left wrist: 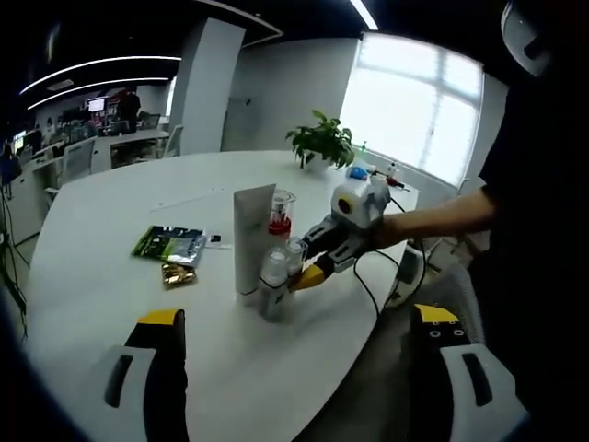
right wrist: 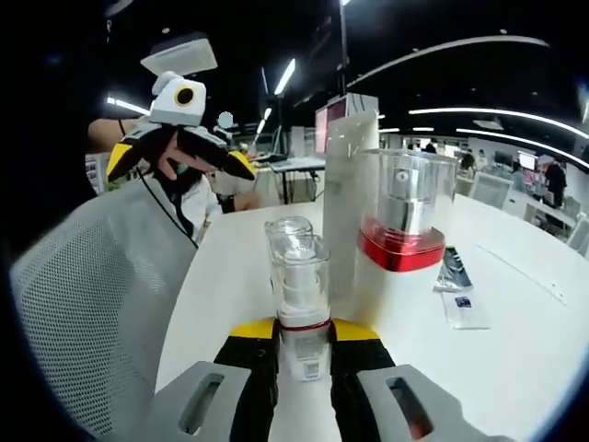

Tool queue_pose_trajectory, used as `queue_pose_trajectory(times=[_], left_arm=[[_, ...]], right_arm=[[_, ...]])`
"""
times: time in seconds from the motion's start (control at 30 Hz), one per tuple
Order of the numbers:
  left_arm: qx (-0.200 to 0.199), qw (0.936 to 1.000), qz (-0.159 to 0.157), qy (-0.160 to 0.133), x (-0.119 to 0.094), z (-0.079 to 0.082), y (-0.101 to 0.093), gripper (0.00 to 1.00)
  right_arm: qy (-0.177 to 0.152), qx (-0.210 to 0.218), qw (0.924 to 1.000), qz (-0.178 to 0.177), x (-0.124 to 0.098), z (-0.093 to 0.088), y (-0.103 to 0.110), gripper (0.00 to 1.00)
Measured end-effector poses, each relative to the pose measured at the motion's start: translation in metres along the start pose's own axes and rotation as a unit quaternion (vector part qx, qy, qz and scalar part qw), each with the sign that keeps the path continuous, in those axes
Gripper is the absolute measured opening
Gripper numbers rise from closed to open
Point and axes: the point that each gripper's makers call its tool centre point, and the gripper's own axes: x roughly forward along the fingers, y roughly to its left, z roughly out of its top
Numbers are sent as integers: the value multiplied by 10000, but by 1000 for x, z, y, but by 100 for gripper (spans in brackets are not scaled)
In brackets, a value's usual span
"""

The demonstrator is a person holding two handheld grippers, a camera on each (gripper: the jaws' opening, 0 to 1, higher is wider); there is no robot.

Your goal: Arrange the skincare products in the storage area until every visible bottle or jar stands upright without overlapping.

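Standing upright on the white round table [left wrist: 110,203] are a white tube [left wrist: 250,239] [right wrist: 342,184] and, beside it, a red-banded bottle with a clear cap [left wrist: 281,214] [right wrist: 405,216]. Two small clear-capped bottles stand in front of them. My right gripper [right wrist: 302,348] is shut on the nearer one [right wrist: 302,285] [left wrist: 294,258], which stays upright on the table. The other small bottle [right wrist: 290,230] [left wrist: 273,276] is right next to it. My left gripper [left wrist: 297,316] hangs open above the table edge, well back from the group. It shows open in the right gripper view too [right wrist: 179,161].
Green sachets [left wrist: 170,244] and a gold packet [left wrist: 179,273] lie left of the bottles, and flat packets [right wrist: 457,285] are also seen beyond the red-banded bottle. A potted plant [left wrist: 322,143] stands at the far edge. A cable [left wrist: 368,285] hangs over the rim. A mesh chair [right wrist: 83,304] stands by the table.
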Motion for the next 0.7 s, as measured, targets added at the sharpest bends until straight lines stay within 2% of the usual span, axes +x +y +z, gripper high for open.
queue_pose_trajectory(times=[0.07,0.17,0.47,0.7], left_arm=[[-7,10000,-1,-15,0,1,0,94],[-10,10000,-4,-6,1,0,0,94],[-15,10000,1,26,0,-4,1,93],[14,10000,-5,14,-1,-4,1,93]], right_arm=[[48,65,10000,23,0,-2,0,12],[359,66,9993,71,0,-15,2,12],[495,121,9987,-16,-3,-26,2,11],[497,176,9985,-173,-5,-25,-1,11]])
